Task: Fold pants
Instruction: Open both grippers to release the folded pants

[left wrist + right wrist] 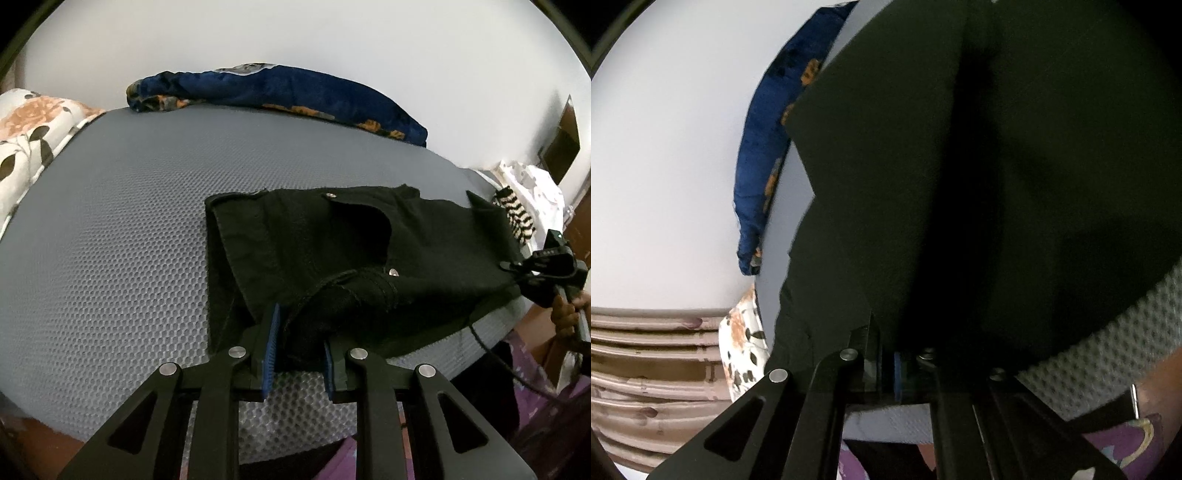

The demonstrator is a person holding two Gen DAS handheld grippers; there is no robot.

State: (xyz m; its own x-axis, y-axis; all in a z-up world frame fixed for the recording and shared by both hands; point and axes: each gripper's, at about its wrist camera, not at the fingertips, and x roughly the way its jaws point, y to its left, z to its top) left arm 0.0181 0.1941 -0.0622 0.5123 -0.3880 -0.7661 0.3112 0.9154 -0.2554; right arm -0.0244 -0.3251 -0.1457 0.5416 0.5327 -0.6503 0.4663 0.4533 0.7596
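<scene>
Black pants (332, 251) lie part-folded at the near edge of the grey mat (110, 240) on the bed.
Both left tongs (299, 350) and right tongs (886, 369) pinch their cloth; judging by the bunched waistband, folds remain.

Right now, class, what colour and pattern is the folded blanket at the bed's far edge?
The blanket is dark blue with orange flowers, clearest in the left wrist view.

pants (332, 251): matt black cloth, metal rivets. mat (110, 229): grey, dimpled honeycomb texture. blanket (288, 92) at 12 o'clock: plush blue cloth.
</scene>
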